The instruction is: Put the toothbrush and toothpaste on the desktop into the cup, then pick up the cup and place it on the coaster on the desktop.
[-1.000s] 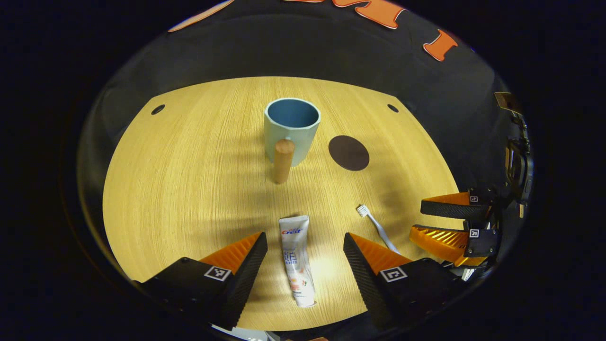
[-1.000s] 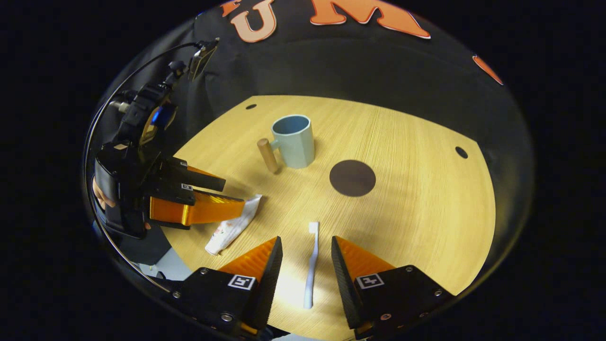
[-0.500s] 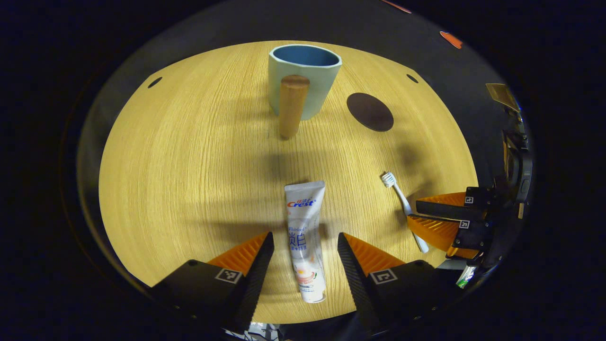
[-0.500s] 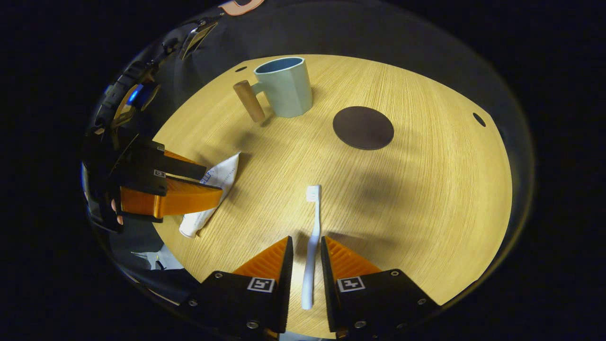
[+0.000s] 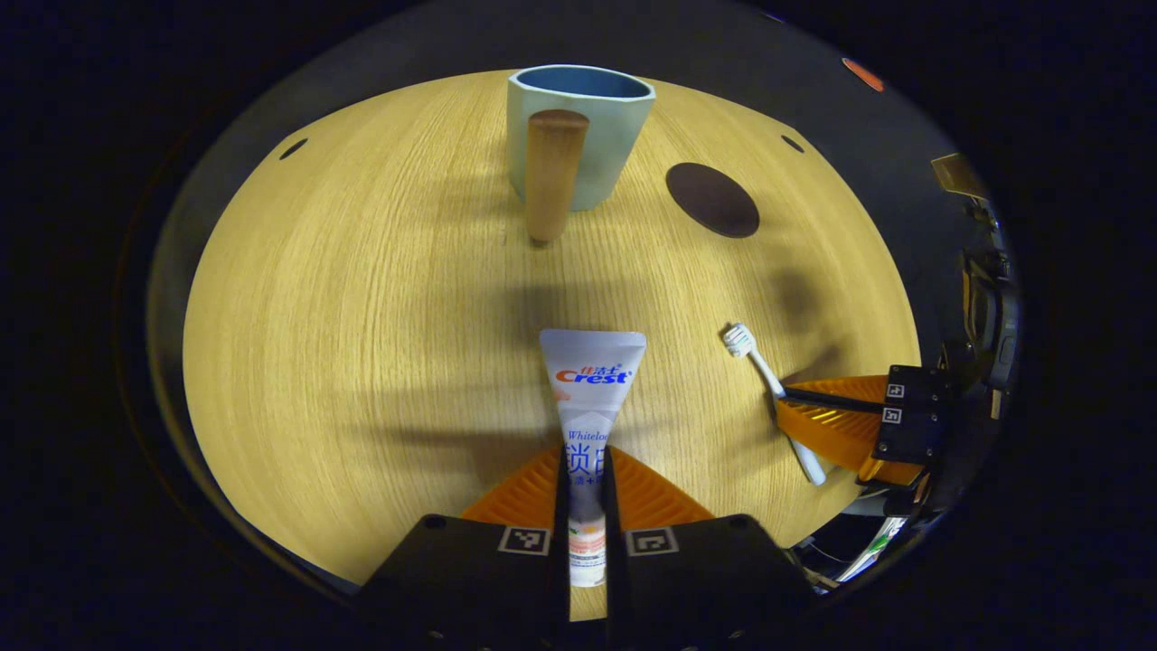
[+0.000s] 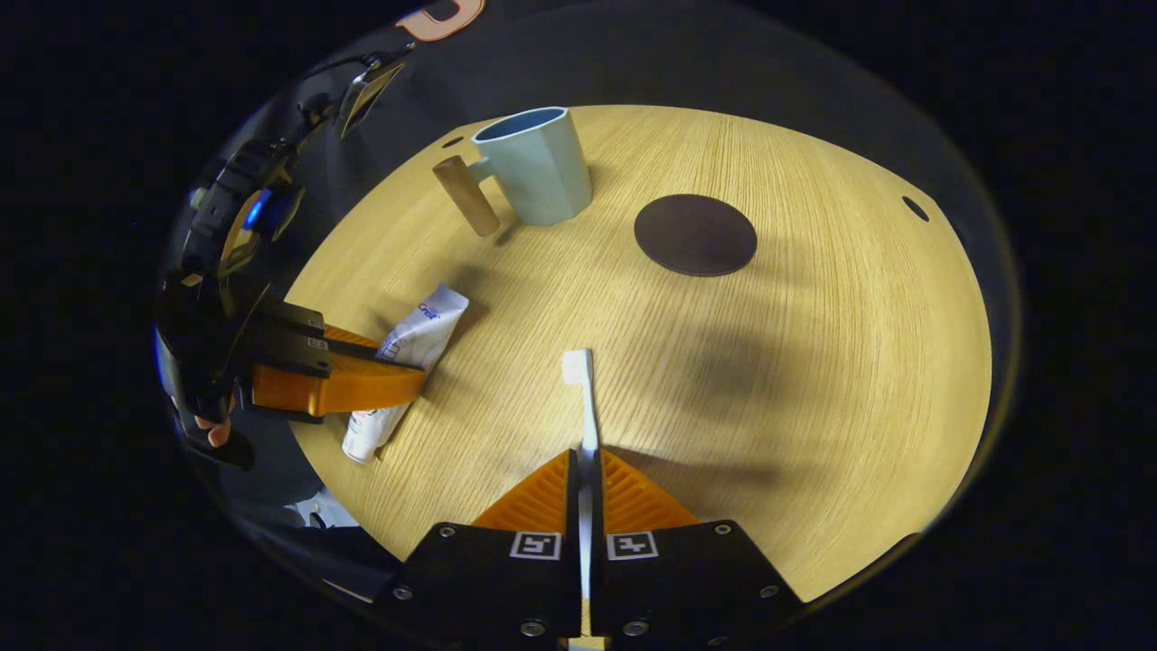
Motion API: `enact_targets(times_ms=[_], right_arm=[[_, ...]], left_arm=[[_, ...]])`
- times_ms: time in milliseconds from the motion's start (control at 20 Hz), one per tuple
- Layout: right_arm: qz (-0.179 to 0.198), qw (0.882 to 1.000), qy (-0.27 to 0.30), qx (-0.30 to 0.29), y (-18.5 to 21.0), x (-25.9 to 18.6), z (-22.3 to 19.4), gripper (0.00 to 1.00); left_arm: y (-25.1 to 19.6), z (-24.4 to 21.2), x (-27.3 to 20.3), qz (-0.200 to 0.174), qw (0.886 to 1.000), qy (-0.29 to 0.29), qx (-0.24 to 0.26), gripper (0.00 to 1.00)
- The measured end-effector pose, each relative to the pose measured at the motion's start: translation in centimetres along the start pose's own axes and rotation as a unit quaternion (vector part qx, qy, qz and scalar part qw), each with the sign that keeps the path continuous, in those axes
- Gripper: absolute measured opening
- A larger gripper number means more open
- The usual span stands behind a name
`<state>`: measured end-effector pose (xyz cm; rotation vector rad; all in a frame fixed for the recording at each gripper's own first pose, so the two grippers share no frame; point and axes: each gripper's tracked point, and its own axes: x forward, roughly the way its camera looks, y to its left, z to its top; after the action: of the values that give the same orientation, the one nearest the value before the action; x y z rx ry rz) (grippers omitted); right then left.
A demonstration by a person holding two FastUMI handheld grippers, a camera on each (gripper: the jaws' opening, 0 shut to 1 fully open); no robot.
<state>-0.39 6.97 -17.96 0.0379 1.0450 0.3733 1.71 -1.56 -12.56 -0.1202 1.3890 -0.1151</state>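
On the left side of the table, my left hand-held gripper is clamped on the toothpaste, both fingers pressing the tube near its middle. The tube lies flat, cap toward me, crimped end pointing at the cup. The cup stands upright at the far edge, its wooden handle facing me. Just right of the cup lies the dark coaster, bare.

To the right, my right hand-held gripper is clamped on the toothbrush, fingers pressing the handle, bristle head pointing away toward the far side. The brush appears to rest on the table.

I judge the step in hand to be the grasp of both items, the first stage of loading the cup. The next move calls for lifting each item clear, carrying it over the cup rim, and tipping it upright before release. I would load one item at a time to keep the two hand-held grippers apart over the narrow opening.

Compared with half a second earlier, both sets of fingers have gone from standing apart around their items to closed on them. Cup and coaster have not moved.
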Motion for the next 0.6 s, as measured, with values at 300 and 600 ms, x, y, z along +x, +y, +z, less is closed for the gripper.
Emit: enact_targets(times_ms=[300,600], right_arm=[[0.001,1.000,-0.028,-0.005,-0.2,-0.6,0.7,0.04],[0.008,0.996,-0.088,0.007,0.0,-2.6,2.5,0.05]], left_arm=[[-0.2,1.2,-0.8,-0.001,0.998,-0.055,0.037,0.13],[0.2,2.4,-0.9,-0.009,0.990,-0.128,0.055,0.13]])
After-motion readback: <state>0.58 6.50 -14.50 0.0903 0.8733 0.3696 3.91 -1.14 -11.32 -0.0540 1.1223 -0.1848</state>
